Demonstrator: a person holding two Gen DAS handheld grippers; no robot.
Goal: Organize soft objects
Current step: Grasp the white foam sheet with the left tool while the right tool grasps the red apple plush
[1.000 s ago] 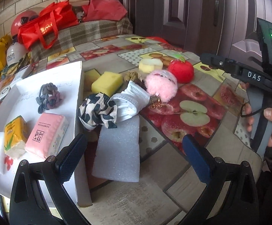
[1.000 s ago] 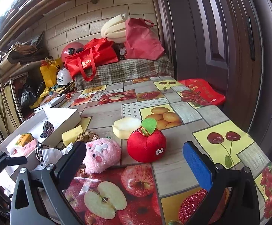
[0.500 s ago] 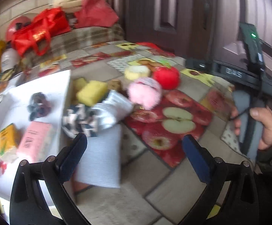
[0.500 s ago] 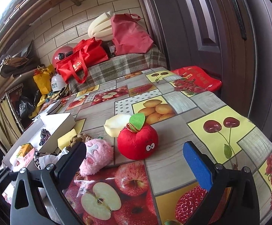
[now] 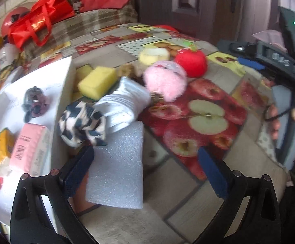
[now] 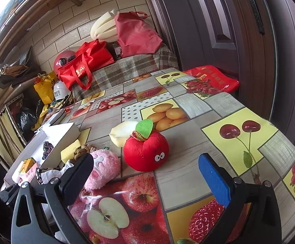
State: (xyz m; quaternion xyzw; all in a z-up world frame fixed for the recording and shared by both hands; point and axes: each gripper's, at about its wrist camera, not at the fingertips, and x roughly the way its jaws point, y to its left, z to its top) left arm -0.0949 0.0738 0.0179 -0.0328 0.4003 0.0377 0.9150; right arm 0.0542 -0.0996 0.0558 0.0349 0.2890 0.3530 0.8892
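My left gripper [image 5: 145, 168] is open and empty above a white foam sheet [image 5: 119, 166] on the table. Just beyond lie a black-and-white scrunchie [image 5: 82, 122], a white folded mask [image 5: 125, 101], a yellow sponge [image 5: 97, 82], a pink plush [image 5: 164, 81], a red plush apple [image 5: 191, 62] and a pale foam piece [image 5: 153, 55]. A white box [image 5: 64, 93] at left holds a dark scrunchie [image 5: 34, 103], a pink tissue pack [image 5: 28, 146] and a yellow pack [image 5: 1, 146]. My right gripper [image 6: 145, 168] is open and empty, near the red plush apple [image 6: 146, 151] and pink plush [image 6: 102, 168].
A fruit-print tablecloth [image 6: 238, 142] covers the table. Red bags [image 6: 86, 63] and a plaid-covered bench [image 6: 127, 69] stand behind. A dark door [image 6: 218, 30] is at right. A red packet [image 6: 212, 79] lies at the table's far edge. The other gripper and hand [image 5: 289, 93] show at right in the left wrist view.
My left gripper has swung and moved closer to the foam sheet and scrunchie. My right gripper has moved slightly nearer the red plush apple. Both stay open.
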